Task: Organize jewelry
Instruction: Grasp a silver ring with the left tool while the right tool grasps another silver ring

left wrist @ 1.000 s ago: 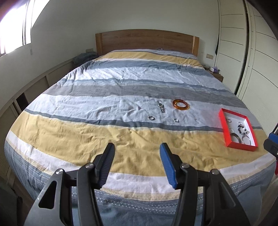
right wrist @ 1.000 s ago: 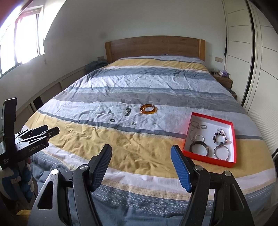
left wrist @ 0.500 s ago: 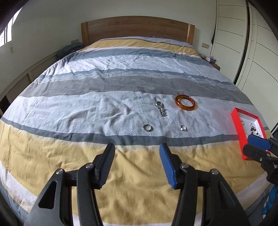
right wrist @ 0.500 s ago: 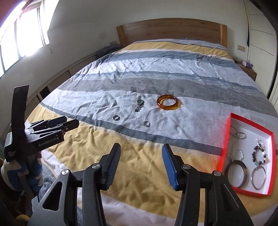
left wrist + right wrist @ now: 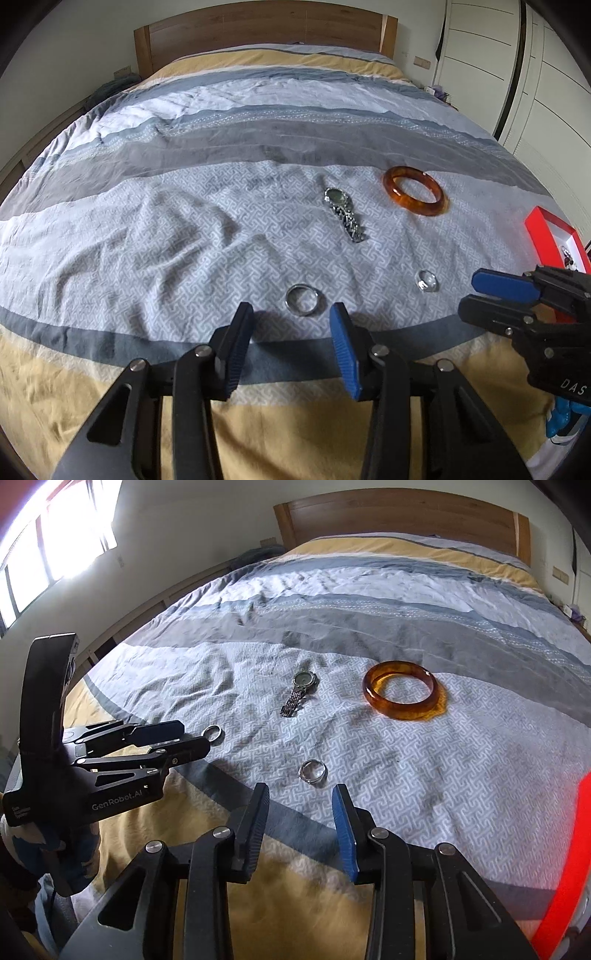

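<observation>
On the striped bedspread lie an amber bangle (image 5: pixel 414 189) (image 5: pixel 402 689), a silver watch (image 5: pixel 344 213) (image 5: pixel 300 691), a plain silver ring (image 5: pixel 303 294) (image 5: pixel 212 732) and a second ring with a clear stone (image 5: pixel 426 280) (image 5: pixel 313 771). My left gripper (image 5: pixel 291 315) is open and empty, just short of the plain ring. My right gripper (image 5: pixel 300 795) is open and empty, just short of the stone ring. A red jewelry box (image 5: pixel 554 236) sits at the right; its edge shows blurred in the right wrist view (image 5: pixel 565 867).
The wooden headboard (image 5: pixel 266 33) is at the far end. White wardrobe doors (image 5: pixel 517 66) stand on the right, a bright window (image 5: pixel 44 542) on the left. The bedspread (image 5: pixel 184 229) is wrinkled left of the jewelry.
Both grippers have moved forward and down toward the loose rings, which are now close in front of the fingers. The right gripper's jaws have narrowed. Nothing has been picked up.
</observation>
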Demonstrator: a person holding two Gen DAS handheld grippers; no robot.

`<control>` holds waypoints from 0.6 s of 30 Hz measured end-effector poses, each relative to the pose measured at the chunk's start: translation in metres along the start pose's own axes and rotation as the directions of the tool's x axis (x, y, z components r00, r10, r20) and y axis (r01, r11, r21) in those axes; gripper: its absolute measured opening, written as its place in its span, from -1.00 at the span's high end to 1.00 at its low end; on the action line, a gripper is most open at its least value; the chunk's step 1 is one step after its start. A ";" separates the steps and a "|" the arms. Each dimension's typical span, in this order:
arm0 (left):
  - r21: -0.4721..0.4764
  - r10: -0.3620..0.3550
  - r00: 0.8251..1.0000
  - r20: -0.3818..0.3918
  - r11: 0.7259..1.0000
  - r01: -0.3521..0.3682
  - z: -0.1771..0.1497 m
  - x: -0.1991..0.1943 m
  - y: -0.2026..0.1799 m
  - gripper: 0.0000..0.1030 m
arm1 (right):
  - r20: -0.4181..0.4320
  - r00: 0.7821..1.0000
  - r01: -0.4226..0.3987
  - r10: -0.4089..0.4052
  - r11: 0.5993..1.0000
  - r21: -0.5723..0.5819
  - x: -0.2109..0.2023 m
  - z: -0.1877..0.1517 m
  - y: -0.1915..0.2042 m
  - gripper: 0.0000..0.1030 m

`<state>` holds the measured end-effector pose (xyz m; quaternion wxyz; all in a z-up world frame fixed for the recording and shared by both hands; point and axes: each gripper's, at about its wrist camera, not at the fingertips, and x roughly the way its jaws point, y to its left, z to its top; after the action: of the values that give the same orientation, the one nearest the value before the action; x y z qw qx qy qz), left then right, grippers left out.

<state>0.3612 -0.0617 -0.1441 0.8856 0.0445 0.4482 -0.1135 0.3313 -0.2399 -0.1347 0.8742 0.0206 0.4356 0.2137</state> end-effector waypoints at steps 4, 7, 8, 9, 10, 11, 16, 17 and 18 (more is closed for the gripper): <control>0.017 -0.003 1.000 -0.003 1.000 0.003 0.000 0.013 -0.002 0.25 | -0.022 1.000 -0.009 0.009 1.000 -0.024 0.019 0.003 -0.004 0.34; 0.021 -0.006 1.000 0.001 1.000 0.006 0.000 0.019 -0.001 0.31 | -0.035 0.999 -0.013 0.012 0.999 -0.038 0.031 0.004 -0.005 0.36; 0.021 -0.008 1.000 0.003 1.000 0.008 0.000 0.020 -0.001 0.32 | -0.037 0.999 -0.012 0.011 0.999 -0.044 0.035 0.006 -0.005 0.36; 0.022 -0.010 1.000 0.005 1.000 0.010 -0.001 0.021 -0.001 0.33 | -0.037 0.999 -0.013 0.011 0.999 -0.048 0.037 0.007 -0.006 0.36; 0.024 -0.011 1.000 0.008 1.000 0.011 -0.002 0.022 -0.001 0.33 | -0.036 0.999 -0.013 0.012 0.999 -0.048 0.040 0.007 -0.006 0.37; 0.026 -0.012 1.000 0.011 1.000 0.012 -0.003 0.022 -0.001 0.35 | -0.037 0.999 -0.012 0.010 0.999 -0.047 0.042 0.008 -0.006 0.38; 0.029 -0.015 1.000 0.023 0.999 0.014 -0.004 0.021 -0.002 0.51 | -0.033 0.999 -0.009 0.008 1.000 -0.030 0.048 0.006 -0.010 0.50; 0.032 -0.015 1.000 0.024 0.999 0.014 -0.005 0.021 -0.002 0.58 | -0.032 0.999 -0.010 0.010 1.000 -0.024 0.049 0.006 -0.011 0.57; 0.037 -0.015 1.000 0.025 0.999 0.014 -0.005 0.020 -0.003 0.63 | -0.032 0.999 -0.012 0.011 1.000 -0.020 0.049 0.005 -0.012 0.59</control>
<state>0.3679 -0.0672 -0.1636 0.8894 0.0560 0.4351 -0.1287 0.3656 -0.2308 -0.1710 0.8659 0.0107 0.4473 0.2235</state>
